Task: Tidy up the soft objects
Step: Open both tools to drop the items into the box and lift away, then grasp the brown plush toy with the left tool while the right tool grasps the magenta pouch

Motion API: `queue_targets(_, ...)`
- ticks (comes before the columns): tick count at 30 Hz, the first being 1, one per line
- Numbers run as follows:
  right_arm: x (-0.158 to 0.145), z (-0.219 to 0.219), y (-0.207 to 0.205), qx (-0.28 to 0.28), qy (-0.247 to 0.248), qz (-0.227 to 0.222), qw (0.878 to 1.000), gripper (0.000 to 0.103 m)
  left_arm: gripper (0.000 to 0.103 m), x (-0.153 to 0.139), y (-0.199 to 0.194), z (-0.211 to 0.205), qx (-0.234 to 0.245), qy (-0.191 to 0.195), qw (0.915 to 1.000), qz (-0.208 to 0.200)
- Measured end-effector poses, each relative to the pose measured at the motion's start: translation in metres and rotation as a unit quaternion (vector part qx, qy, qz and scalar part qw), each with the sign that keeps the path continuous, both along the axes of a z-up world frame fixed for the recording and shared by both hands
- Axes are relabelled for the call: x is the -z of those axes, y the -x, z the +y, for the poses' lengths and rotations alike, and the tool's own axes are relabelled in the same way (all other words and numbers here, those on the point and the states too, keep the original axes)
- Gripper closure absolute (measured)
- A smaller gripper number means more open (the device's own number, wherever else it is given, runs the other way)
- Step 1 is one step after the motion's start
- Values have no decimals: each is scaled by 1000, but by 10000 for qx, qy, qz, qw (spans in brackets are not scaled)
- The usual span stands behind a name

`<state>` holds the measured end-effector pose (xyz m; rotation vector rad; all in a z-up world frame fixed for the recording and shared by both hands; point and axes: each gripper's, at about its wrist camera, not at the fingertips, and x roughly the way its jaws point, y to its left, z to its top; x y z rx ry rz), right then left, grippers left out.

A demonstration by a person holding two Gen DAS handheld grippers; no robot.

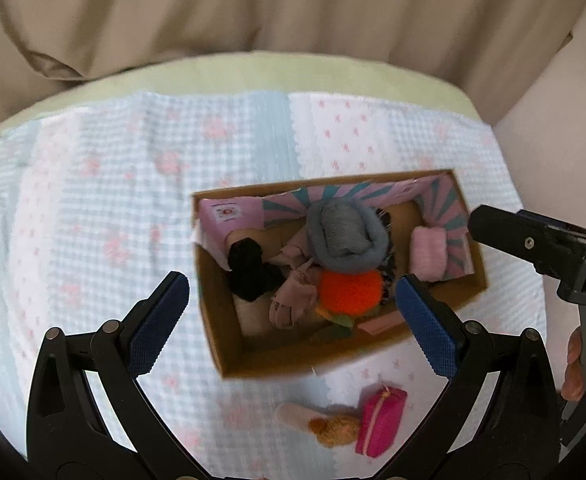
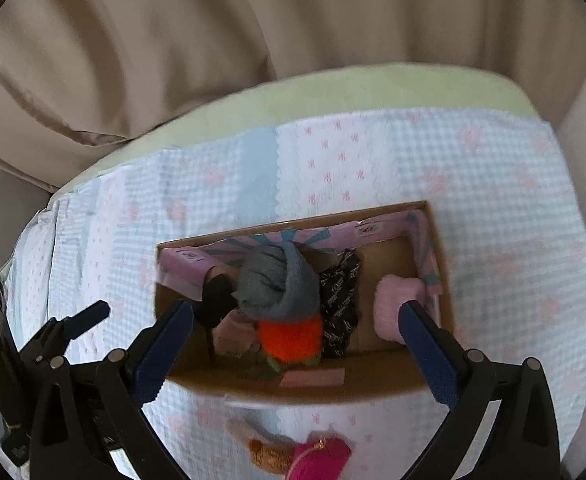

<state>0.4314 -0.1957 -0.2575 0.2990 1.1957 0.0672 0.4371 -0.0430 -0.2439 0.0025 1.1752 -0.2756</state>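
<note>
Both the left tool and right tool gape empty above the cardboard box; blur smears its heaped soft toys, pink pouch cut off

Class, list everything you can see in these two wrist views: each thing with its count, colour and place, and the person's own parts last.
Cardboard box: one, brown, on the quilt.
Grey knit roll: one, in the box, centre.
Orange plush: one, in the box, below the grey roll.
Black soft item: one, box's left end.
Pink folded cloth: one, box's right end.
Magenta zip pouch: one, on the quilt near the box.
Tan plush toy: one, beside the pouch.
Quilt: one, pale blue and pink.
Left gripper: open, blue fingers.
Right gripper: open, blue fingers.
</note>
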Motion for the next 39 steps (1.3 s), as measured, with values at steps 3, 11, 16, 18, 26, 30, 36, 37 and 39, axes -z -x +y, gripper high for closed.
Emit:
queue_targets(3,-30,3,23,-38,181,-231,9996,1,0,-30,24,9,-132,57,9997,-204)
queue_targets(11,-99,17,110,-1,681,-777,9946,1,0,-96,107,39,-565,202,9964,-599)
queue_targets(16,-118,23,163,-7,646,-927,9936,1,0,-120,166,63,-881,402,9921,-797)
queue_targets(18,-123,26,184,20,617,-967,9934,1,0,-125,187,71,-962,449,9911,-800)
queue_targets(26,-121,35,251,195,322,-912,9951,1,0,-122,255,89,-1046,641,9904,-631)
queue_targets(30,-110,39,272,329,232,-738,9965,1,0,-105,278,94,-1060,728,9906,-473)
queue_targets(36,-91,48,287,258,309,-607,9973,1,0,-61,284,101,-1277,1033,9863,130)
queue_targets(37,-86,48,288,225,309,-574,9976,1,0,-56,284,100,-1310,1091,9852,184)
queue_targets(39,-74,49,287,159,278,-424,9986,1,0,-47,283,97,-1305,1114,9848,266)
